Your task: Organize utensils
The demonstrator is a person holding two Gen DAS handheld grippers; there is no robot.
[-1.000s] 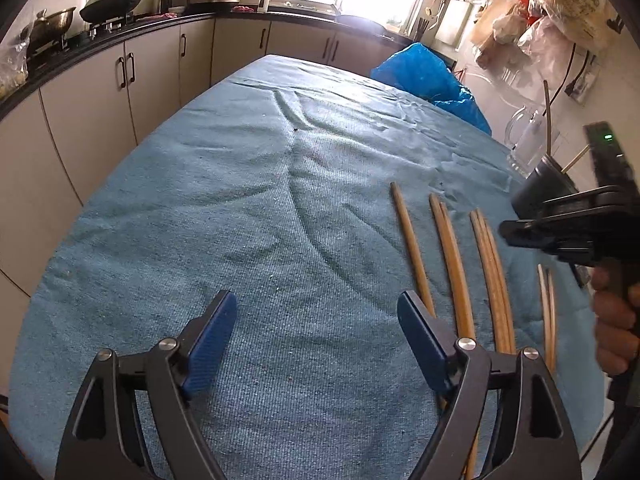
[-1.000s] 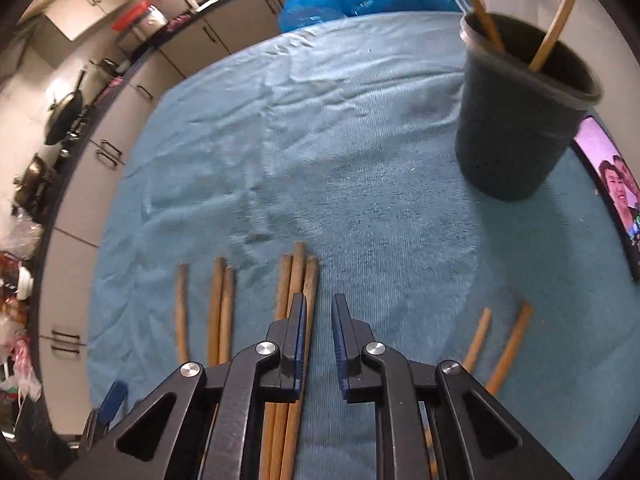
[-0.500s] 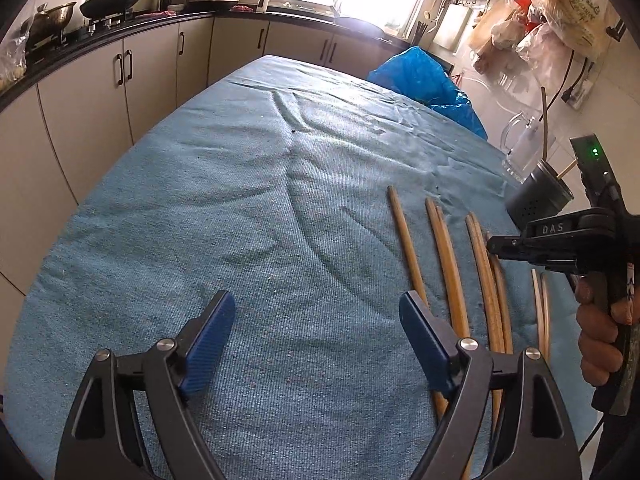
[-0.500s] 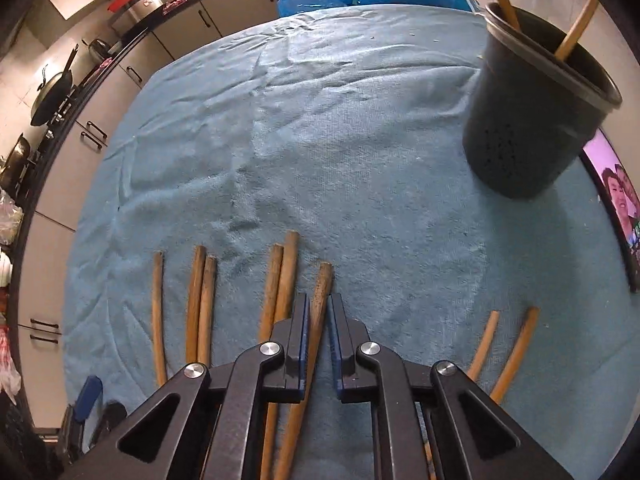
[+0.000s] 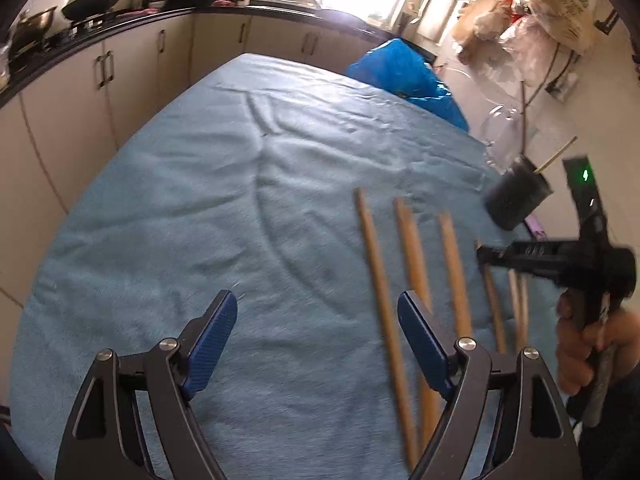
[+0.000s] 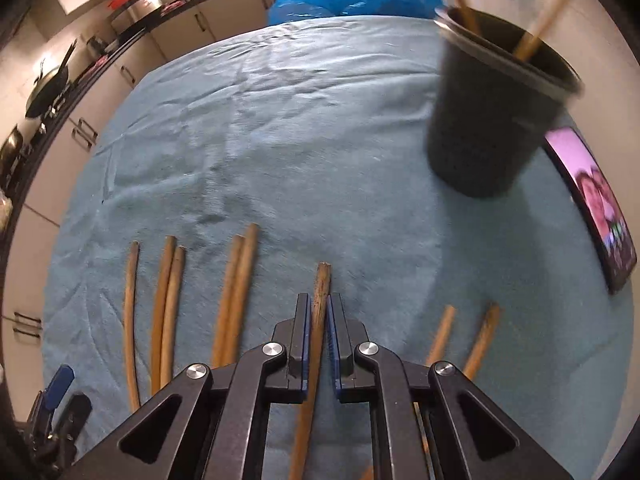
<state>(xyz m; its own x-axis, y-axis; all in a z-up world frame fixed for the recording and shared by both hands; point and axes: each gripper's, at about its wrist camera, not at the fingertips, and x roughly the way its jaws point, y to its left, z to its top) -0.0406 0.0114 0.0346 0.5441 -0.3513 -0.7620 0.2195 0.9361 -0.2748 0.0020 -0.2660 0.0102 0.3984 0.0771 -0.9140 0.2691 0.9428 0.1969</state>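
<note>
Several wooden chopsticks [image 6: 236, 292] lie side by side on the blue cloth [image 6: 320, 140]; they also show in the left wrist view [image 5: 380, 292]. My right gripper [image 6: 319, 304] is shut on one chopstick [image 6: 320, 292], its tip pointing toward the black holder cup [image 6: 492, 120]. The cup holds two chopsticks [image 6: 540, 24] upright. In the left wrist view the right gripper [image 5: 488, 254] is at the right, near the cup [image 5: 516, 200]. My left gripper [image 5: 316, 328] is open and empty above the cloth, left of the chopsticks.
A phone with a lit screen [image 6: 596, 208] lies right of the cup. A blue plastic bag [image 5: 404, 76] sits at the table's far edge. Kitchen cabinets [image 5: 120, 72] and a counter with pans run along the left and back.
My right gripper has closed on one chopstick and drawn it away from its neighbours, rightward toward the cup. The left gripper has stayed open and nearly still.
</note>
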